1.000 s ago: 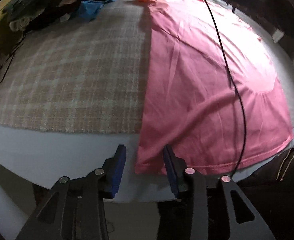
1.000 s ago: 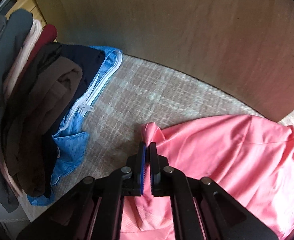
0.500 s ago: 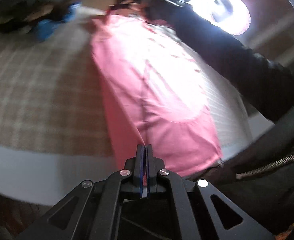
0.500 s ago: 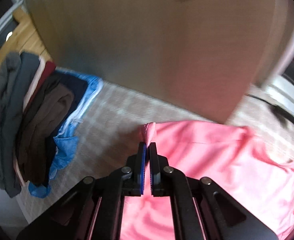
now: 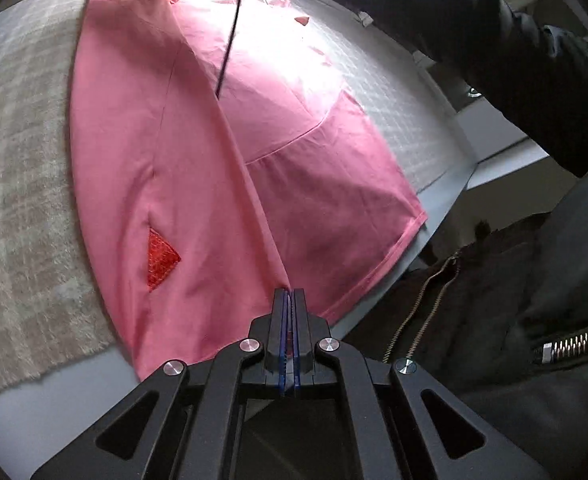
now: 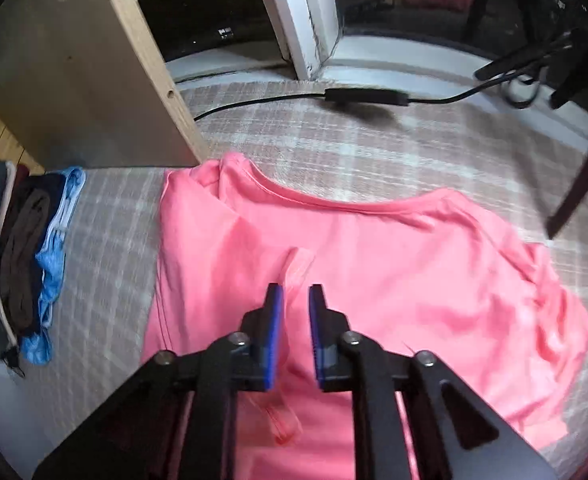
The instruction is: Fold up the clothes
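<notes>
Now my left gripper (image 5: 289, 291) pinches the pink shirt (image 5: 197, 168) hem; right gripper (image 6: 292, 294) jaws opening above the shirt's fold, gripping nothing.

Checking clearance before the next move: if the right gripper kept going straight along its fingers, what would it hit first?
Most likely the pink shirt: the right gripper, its fingers opening, points steeply down at the fabric, with a raised fold between them. Depth is hard to judge.
</notes>
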Available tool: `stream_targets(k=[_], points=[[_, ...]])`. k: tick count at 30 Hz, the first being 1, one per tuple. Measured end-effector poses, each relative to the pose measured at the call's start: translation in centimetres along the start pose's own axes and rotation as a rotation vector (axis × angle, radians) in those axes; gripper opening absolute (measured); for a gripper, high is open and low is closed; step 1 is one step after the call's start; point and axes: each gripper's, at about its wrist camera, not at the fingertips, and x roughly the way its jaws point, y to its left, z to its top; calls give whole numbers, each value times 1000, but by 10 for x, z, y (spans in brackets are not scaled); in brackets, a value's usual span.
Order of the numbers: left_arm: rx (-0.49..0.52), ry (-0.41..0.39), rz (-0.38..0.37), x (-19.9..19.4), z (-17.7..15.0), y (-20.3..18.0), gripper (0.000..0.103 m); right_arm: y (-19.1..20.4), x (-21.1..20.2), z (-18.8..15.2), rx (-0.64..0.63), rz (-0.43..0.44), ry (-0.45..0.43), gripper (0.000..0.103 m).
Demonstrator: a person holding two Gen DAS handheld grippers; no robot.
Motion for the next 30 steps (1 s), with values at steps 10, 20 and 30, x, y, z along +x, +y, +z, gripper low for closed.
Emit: stream_targets(k=[10, 20, 30], points=[[-32, -17, 23, -70, -22, -3, 31, -1, -141, -72, -32, 184, -94, 33], [18, 104, 25, -75, -85, -9, 32, -42, -227, -205, 4, 40, -180, 39], [106, 25, 175, -53, -61, 18, 32, 45, -95, -381, 2, 337, 70, 39]])
